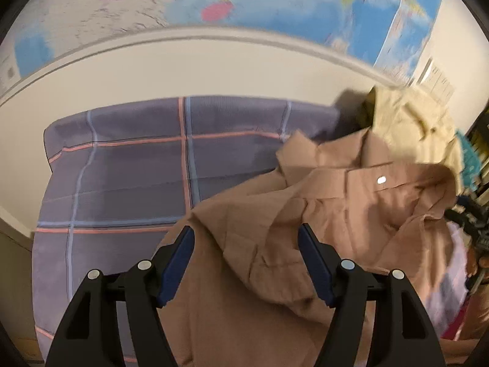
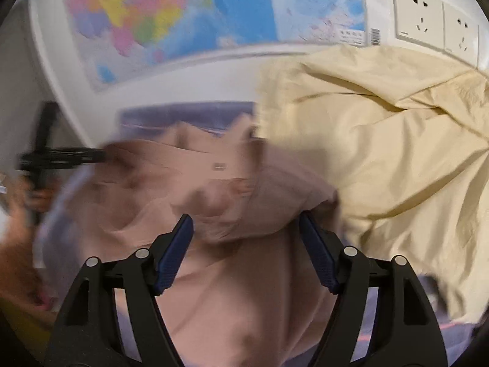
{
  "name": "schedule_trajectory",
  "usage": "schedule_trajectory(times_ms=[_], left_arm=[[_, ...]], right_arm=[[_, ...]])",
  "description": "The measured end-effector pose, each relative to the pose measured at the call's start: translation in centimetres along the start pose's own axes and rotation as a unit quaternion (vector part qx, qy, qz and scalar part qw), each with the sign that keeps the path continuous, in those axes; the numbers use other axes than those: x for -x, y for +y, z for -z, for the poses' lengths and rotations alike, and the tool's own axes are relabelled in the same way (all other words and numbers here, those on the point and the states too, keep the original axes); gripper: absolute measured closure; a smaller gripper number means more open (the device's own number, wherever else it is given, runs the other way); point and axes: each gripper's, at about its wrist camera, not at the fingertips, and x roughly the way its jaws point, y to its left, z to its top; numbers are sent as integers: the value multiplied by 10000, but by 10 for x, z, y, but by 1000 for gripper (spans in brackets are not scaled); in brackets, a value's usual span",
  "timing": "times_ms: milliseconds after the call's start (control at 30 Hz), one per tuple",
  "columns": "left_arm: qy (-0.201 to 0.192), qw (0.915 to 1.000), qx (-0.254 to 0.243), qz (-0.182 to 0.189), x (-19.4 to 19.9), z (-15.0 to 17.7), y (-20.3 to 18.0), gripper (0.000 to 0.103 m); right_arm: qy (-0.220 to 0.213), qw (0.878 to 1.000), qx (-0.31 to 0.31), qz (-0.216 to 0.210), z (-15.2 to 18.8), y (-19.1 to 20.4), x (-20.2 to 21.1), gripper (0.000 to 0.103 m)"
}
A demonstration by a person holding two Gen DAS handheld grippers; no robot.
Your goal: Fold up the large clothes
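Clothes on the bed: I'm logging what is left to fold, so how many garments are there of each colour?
Tan-brown shirt: 1
Pale yellow garment: 1
Total: 2

Both lie crumpled on the checked bedsheet; both grippers, left gripper and right gripper, are open over the brown one.

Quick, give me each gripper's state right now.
Left gripper: open, holding nothing, over the tan shirt.
Right gripper: open, holding nothing, fingers on either side of a fold of the tan shirt.
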Motion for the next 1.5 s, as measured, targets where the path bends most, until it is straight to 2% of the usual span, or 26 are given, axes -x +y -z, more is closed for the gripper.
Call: schedule_trajectory(times_ms=[33,67,100,133,167,267,300,367,433,467,500,567,600,667,733,833,967,1067,1133,1233,1300,1367,1400,1433,1467,1500], left_arm=[[114,9999,-2,-101,-10,-2,-1,55],[248,9995,18,-195,-19,-4,-1,71],[389,9988,67,-301,-29,-8,0,78],[397,9986,104,-340,-33,-10,3,85],[372,9986,195,-325,-34,-15,6,91],[248,9975,652,126,-22,-31,26,94],[191,9960,829,261,-18,-37,33,94],[147,9896,1261,669,-14,-47,48,94],[224,9753,1920,1069,-23,-54,69,89],[245,9725,2065,1053,-28,-56,76,84],[347,9713,2163,925,-36,-58,82,79],[472,9717,2212,684,-47,-58,85,57],[508,9733,2189,466,-51,-58,86,53],[415,9802,1896,399,-49,-54,79,51],[248,9857,1627,364,-38,-49,74,50],[-149,9947,1012,80,-15,-41,61,37],[-482,9986,93,-211,5,-25,29,33],[-533,9964,-635,-154,5,-9,-3,29],[-516,9928,-1076,-112,-2,0,-20,26],[-122,9912,-1312,-128,-29,1,-38,27],[79,9898,-1372,-361,-48,0,-44,42],[111,9897,-1363,-417,-57,-3,-47,62],[61,9909,-1303,-343,-58,-6,-46,72],[19,9914,-1251,-375,-58,-8,-45,87],[-14,9923,-1154,-456,-57,-12,-42,96],[-45,9932,-1059,-480,-56,-16,-38,96]], right_arm=[[106,9997,-13,214,-3,-4,-13,53],[139,9992,-20,363,-4,-7,-19,65],[172,9983,-76,559,-6,-12,-25,80],[163,9982,-188,546,-9,-17,-27,91],[113,9985,-295,439,-12,-22,-25,96],[-131,9952,-893,-379,-23,-42,-8,97],[-285,9867,-1327,-897,-28,-55,0,97],[-473,9759,-1798,-1143,-38,-71,5,97],[-519,9642,-2344,-1122,-42,-91,-4,96],[-432,9572,-2626,-1134,-41,-102,-14,89],[-276,9492,-2908,-1173,-40,-110,-26,88],[91,9413,-3148,-1214,-36,-119,-49,81],[166,9391,-3213,-1210,-35,-119,-53,68],[115,9441,-3030,-1295,-33,-113,-50,52],[-7,9563,-2685,-1156,-33,-104,-39,43],[-207,9776,-1973,-705,-35,-82,-10,42],[-560,9963,-655,-13,-25,-38,21,40],[-464,9979,378,250,-21,4,11,40],[-337,9938,931,514,-20,23,-8,37],[34,9854,1399,970,-22,34,-49,37],[280,9819,1437,1198,-24,30,-72,55],[302,9850,1288,1107,-27,20,-78,78],[265,9877,1160,1020,-30,14,-77,85],[227,9893,1072,958,-33,11,-74,97],[152,9924,908,812,-37,5,-67,97],[21,9946,748,716,-41,0,-58,97]])
